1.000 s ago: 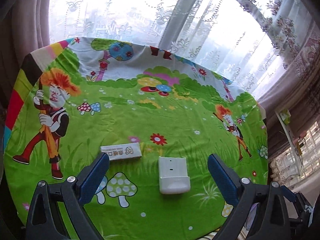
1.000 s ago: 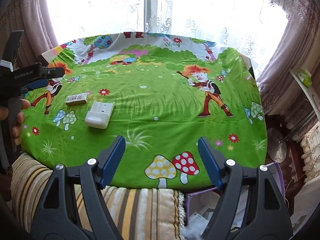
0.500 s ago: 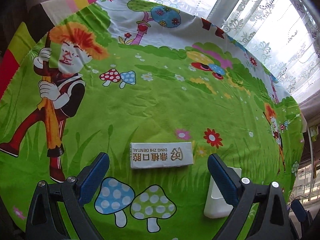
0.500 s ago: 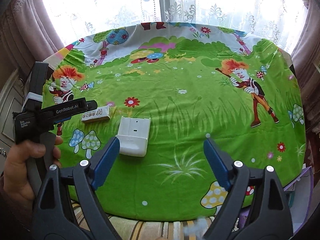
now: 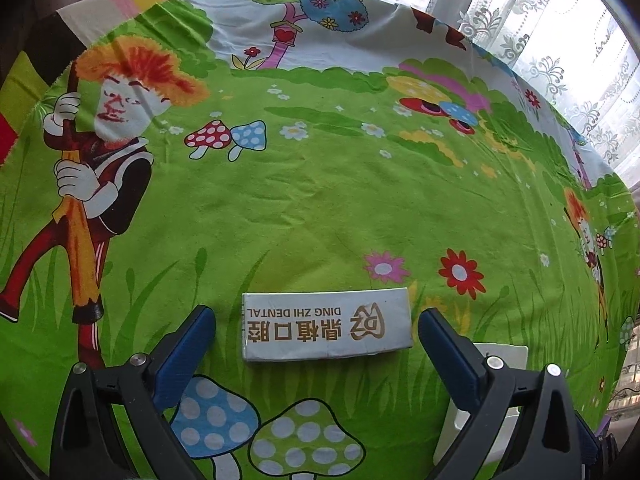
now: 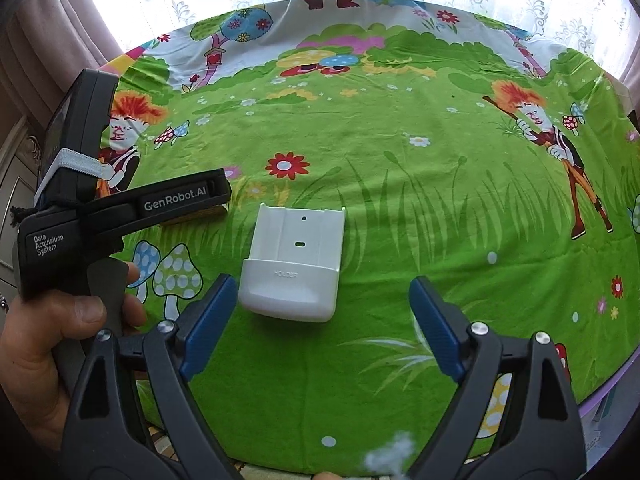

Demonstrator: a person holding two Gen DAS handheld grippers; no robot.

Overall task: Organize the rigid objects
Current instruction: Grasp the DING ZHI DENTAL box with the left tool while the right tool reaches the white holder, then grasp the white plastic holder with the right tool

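— Where do the two things lie now?

— Both lie on the cartoon tablecloth (image 5: 320, 200), near its front edge. The dental box (image 5: 326, 326) lies flat, its long side across the left gripper (image 5: 316, 332). The white holder (image 6: 294, 266) is just beside it, on the right.

— And the fingers?

— The left gripper is spread wide. Its blue pads stand at the two short ends of the box and do not touch it. I think the person placed it so in order to take the box by its length. The right gripper (image 6: 318, 312) is also spread, with nothing between its pads. The holder lies in front of its left pad, so to my eye the gripper is not yet centred on the holder.

— Do the two cameras show the same?

— No. The left one reads the print on the box but sees only a corner of the holder (image 5: 500, 356) behind its right finger. The right one shows the whole holder and the person's hand (image 6: 52, 340) on the left tool, whose body almost hides the box.
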